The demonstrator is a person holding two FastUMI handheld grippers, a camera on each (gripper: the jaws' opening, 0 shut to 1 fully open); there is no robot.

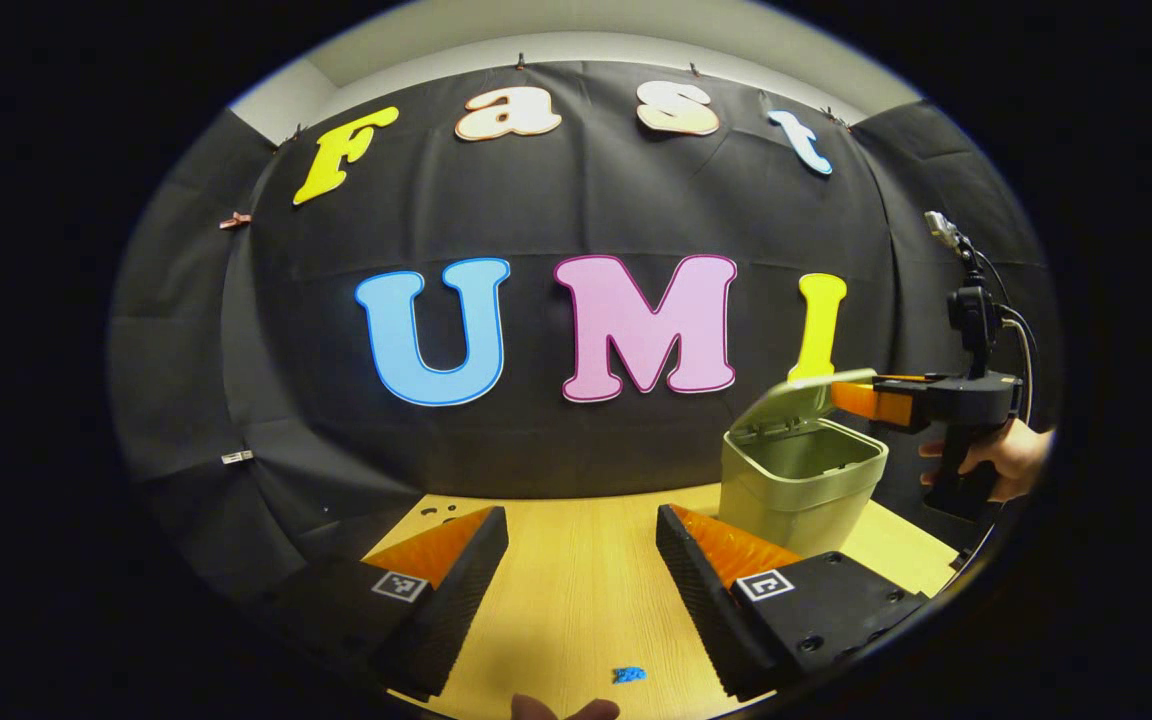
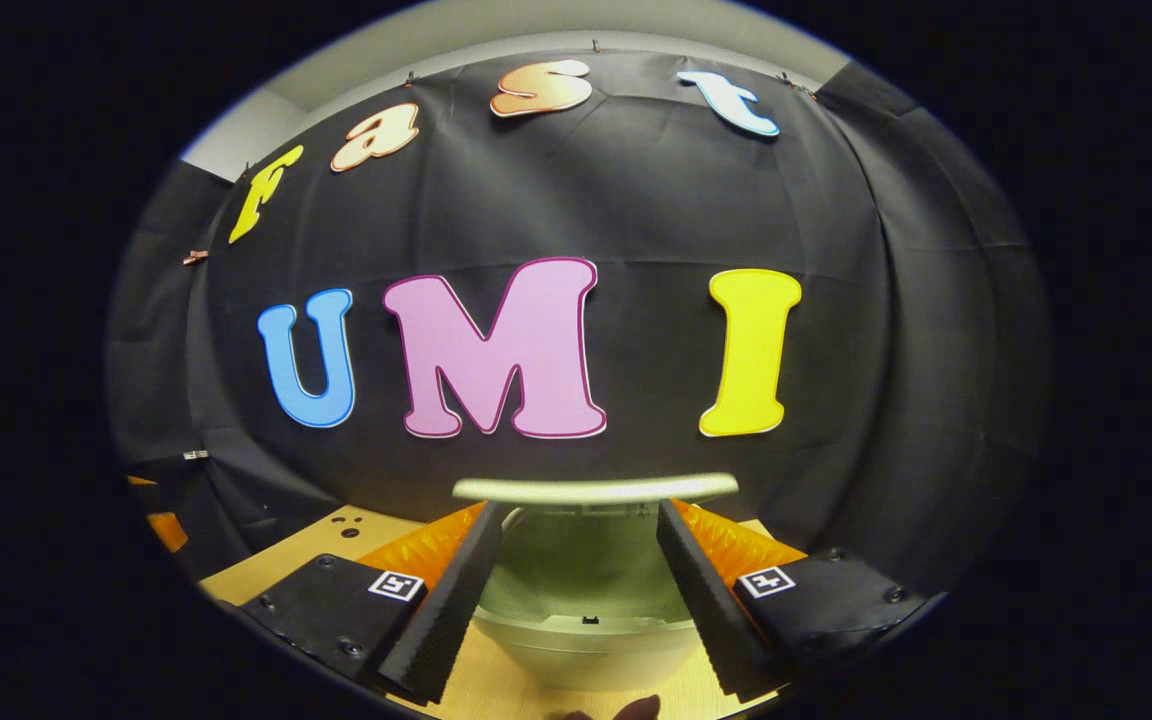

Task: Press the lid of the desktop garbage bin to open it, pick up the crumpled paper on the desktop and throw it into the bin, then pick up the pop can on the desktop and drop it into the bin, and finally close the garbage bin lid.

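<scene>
The pale green bin (image 1: 801, 485) stands on the wooden table (image 1: 576, 600) at the right, its lid (image 1: 798, 400) tilted half up. My right gripper (image 1: 861, 395), held by a hand (image 1: 1006, 455), comes in from the right with its fingertips at the lid's raised edge. In the right gripper view the lid's edge (image 2: 596, 490) runs across just above my open right gripper (image 2: 578, 510), and the bin's rim (image 2: 586, 640) and inside lie below. My left gripper (image 1: 581, 515) hovers open over the table left of the bin, nothing between its fingers.
A small blue scrap (image 1: 628, 675) lies on the table near its front edge. A few dark holes (image 1: 441, 512) mark the table's far left corner. The black cloth wall stands close behind the bin.
</scene>
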